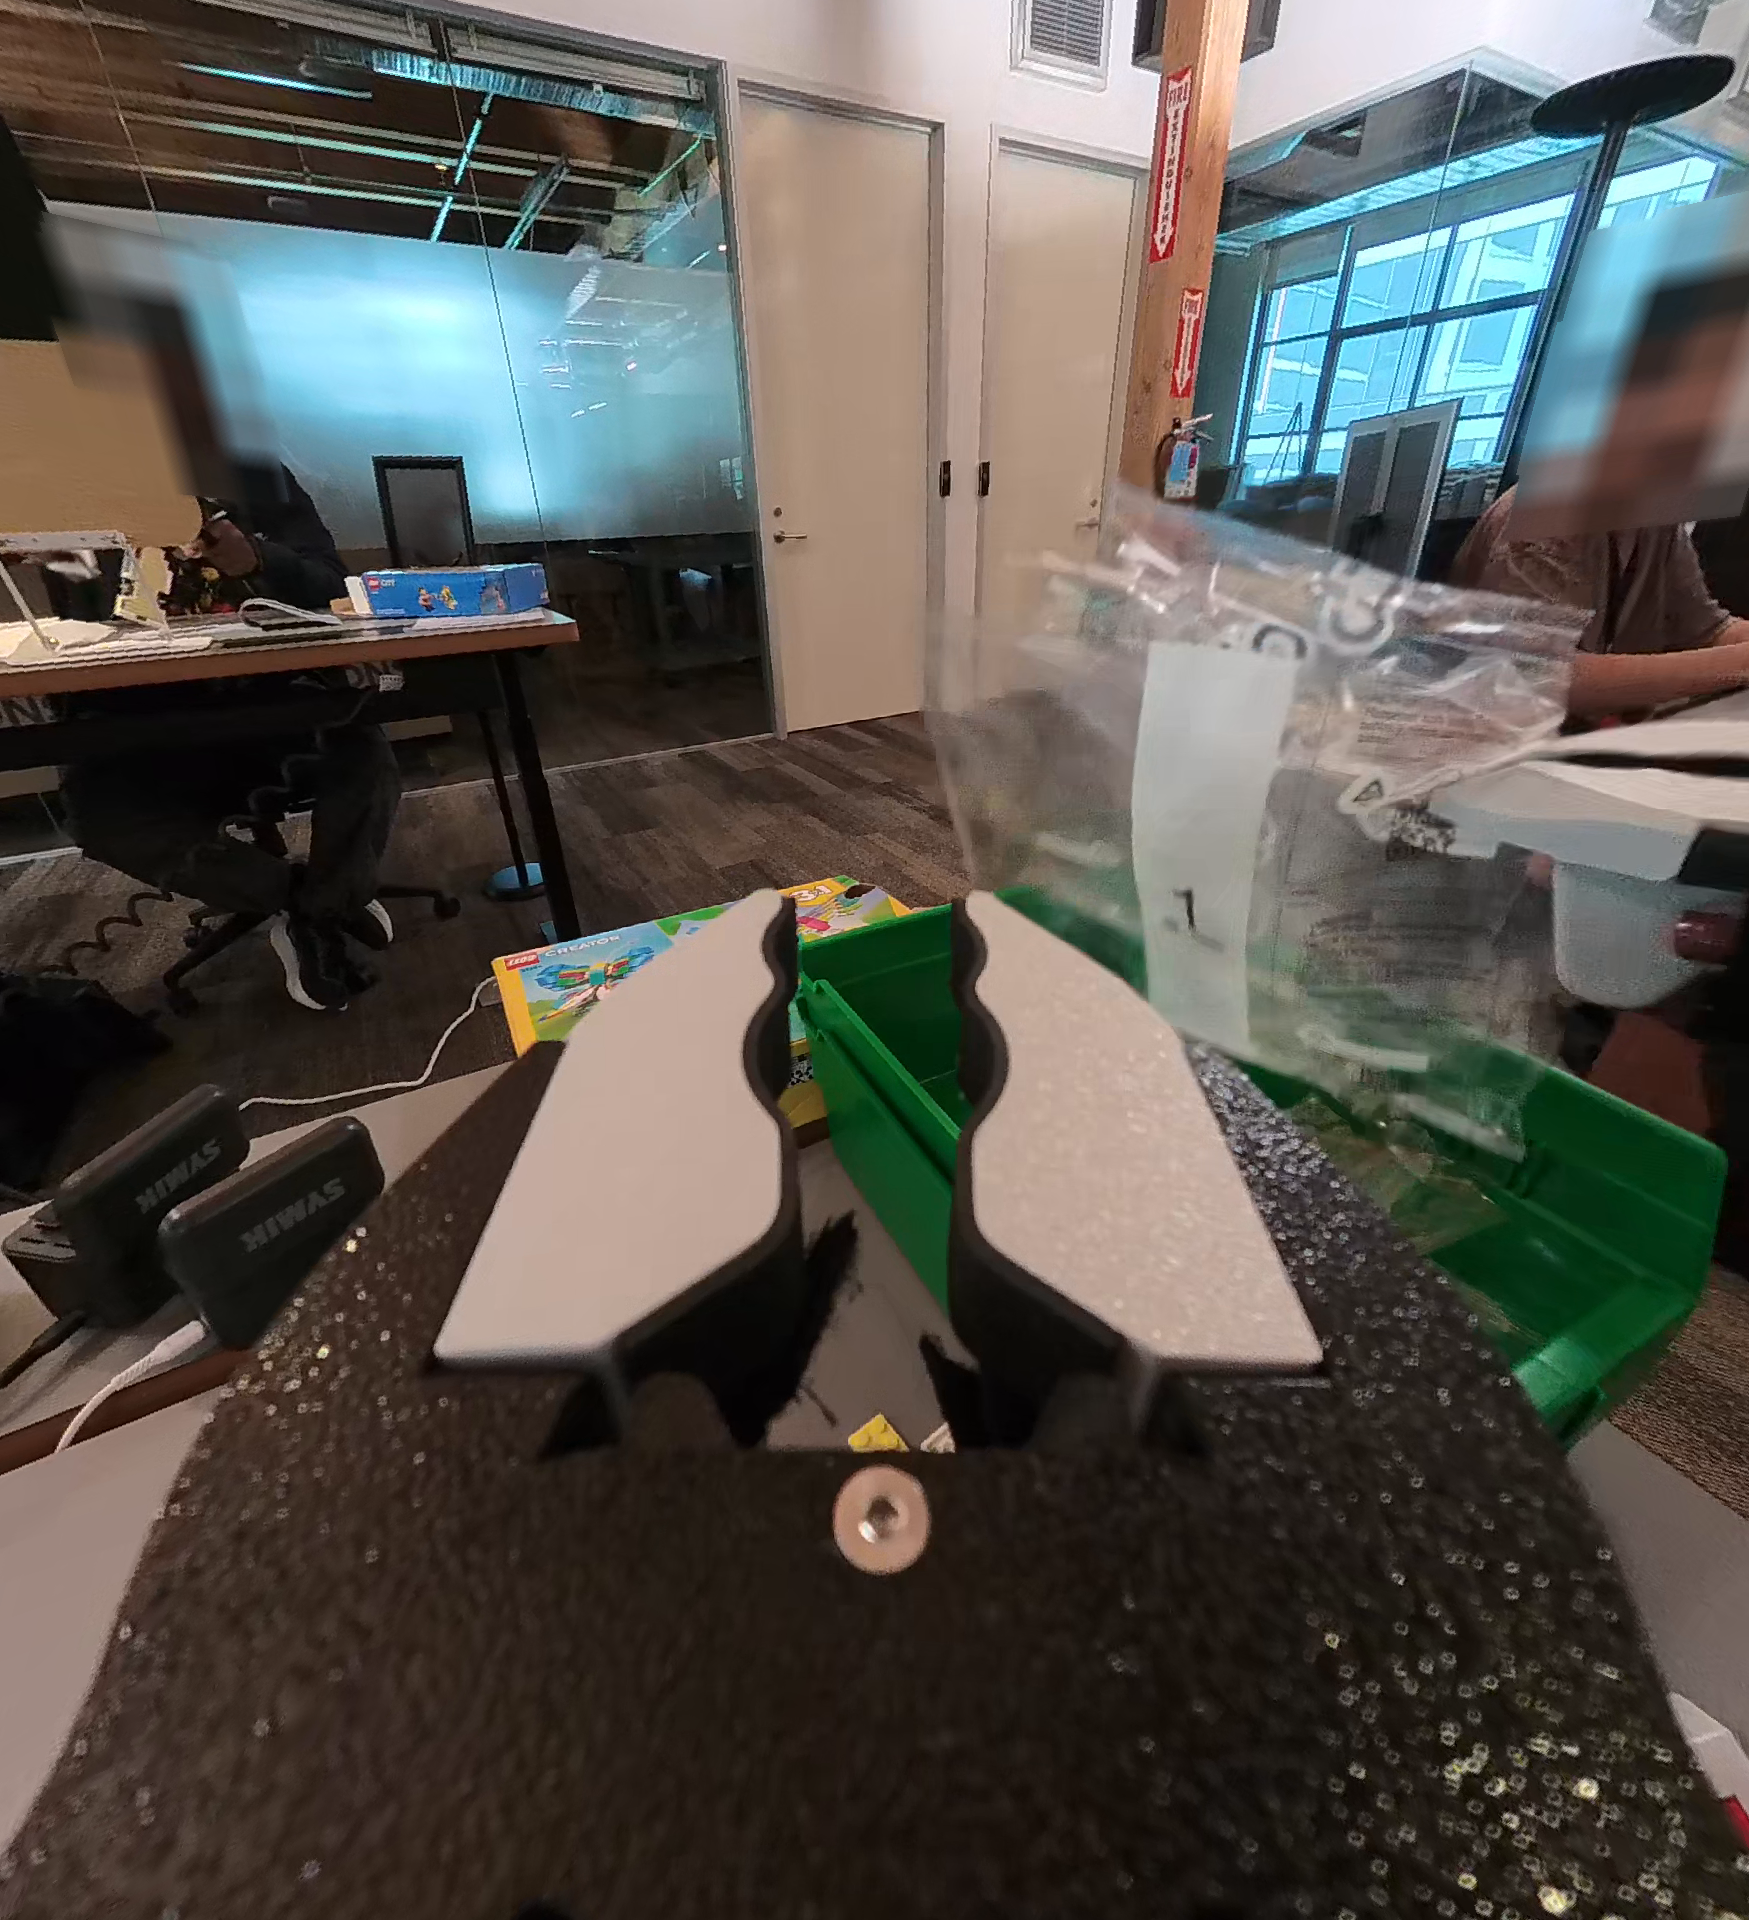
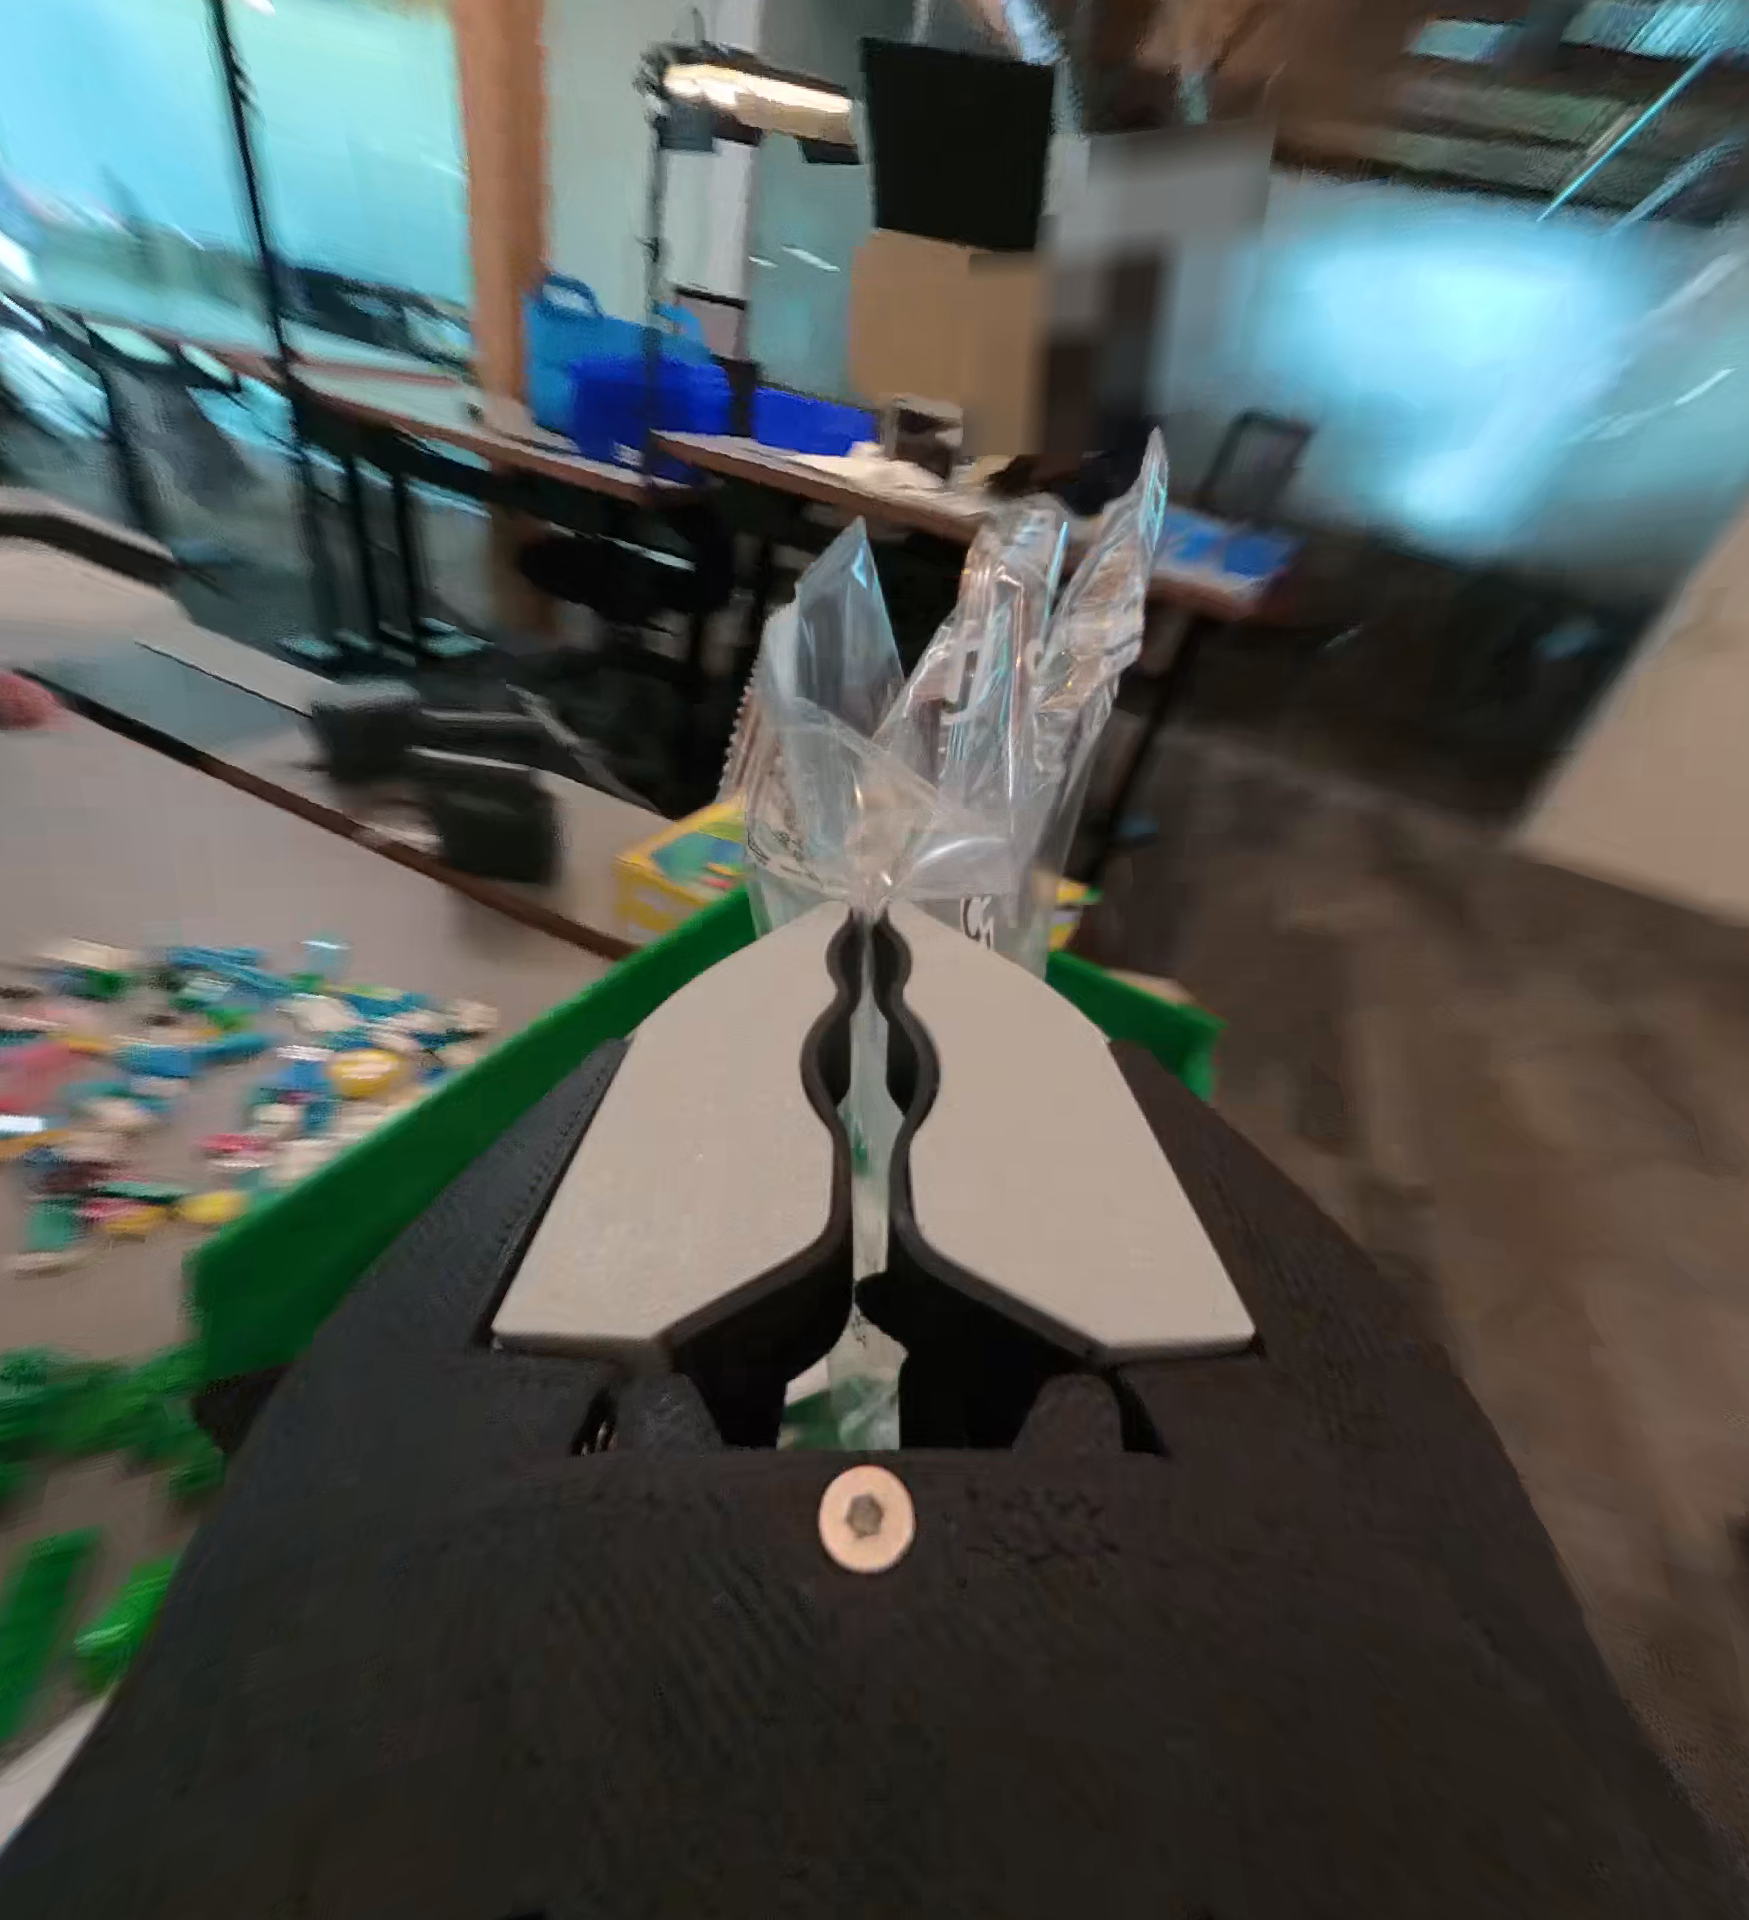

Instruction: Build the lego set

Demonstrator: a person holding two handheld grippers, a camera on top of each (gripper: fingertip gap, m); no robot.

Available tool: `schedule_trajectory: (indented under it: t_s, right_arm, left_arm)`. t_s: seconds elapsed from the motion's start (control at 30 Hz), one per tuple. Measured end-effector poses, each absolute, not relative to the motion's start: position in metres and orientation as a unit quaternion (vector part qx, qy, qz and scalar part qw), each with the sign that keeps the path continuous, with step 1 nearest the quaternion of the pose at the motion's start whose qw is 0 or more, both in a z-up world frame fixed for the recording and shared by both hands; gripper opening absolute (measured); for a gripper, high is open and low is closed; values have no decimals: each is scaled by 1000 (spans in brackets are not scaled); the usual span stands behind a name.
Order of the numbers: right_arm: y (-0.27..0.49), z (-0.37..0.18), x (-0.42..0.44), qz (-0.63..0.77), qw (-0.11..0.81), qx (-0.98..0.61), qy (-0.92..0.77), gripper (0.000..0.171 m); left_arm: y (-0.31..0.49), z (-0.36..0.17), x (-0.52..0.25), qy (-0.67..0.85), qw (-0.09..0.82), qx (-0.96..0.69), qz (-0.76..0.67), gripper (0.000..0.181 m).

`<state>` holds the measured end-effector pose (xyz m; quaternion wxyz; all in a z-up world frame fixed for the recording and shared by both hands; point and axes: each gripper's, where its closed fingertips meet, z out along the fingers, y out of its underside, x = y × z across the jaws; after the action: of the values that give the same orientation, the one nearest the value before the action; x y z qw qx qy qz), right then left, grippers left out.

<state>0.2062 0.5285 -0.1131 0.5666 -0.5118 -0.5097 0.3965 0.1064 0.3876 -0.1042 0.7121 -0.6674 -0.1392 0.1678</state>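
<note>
- Left wrist view: my left gripper (image 1: pixel 875 935) has its jaws parted by a narrow gap, holding nothing, above a green bin (image 1: pixel 1535 1226) on the grey table (image 1: pixel 8 1621).
- Right gripper (image 2: pixel 870 935): I see it clamped on a clear plastic bag (image 2: pixel 953 748), held over the bin.
- Loose lego pieces (image 2: pixel 195 1049): scattered on the table left of the bin; blurred.
- Lego box (image 1: pixel 589 971): yellow, beyond the bin.
- Room: office with glass walls, 2 white doors (image 1: pixel 839 416), wood post (image 1: pixel 1182 239), carpet floor.

Left tool (image 1: pixel 875 935) gapes empty above the green bin (image 1: pixel 1597 1226), clear plastic bag (image 1: pixel 1265 790) dangling just right
</note>
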Motion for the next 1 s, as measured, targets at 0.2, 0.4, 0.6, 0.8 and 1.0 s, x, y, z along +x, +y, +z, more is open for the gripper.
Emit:
schedule_trajectory:
  t_s: [0.2,0.4,0.6,0.8,1.0]
  right_arm:
    - [552,-161,204,297,509,-598,-543,0]
    - [536,-188,176,213,502,-573,-612,0]
    - [506,-210,152,301,431,-564,-636,14]
    - [520,-172,193,328,470,-542,-614,24]
    - [534,-208,248,238,385,-597,-663,25]
  left_arm:
    - [390,-105,108,-136,711,-670,167,27]
    - [392,-105,110,-132,710,-671,168,27]
    - [393,-106,111,-131,708,-673,167,27]
    - [393,-106,110,-132,709,-672,166,27]
    - [393,-107,109,-135,711,-671,159,27]
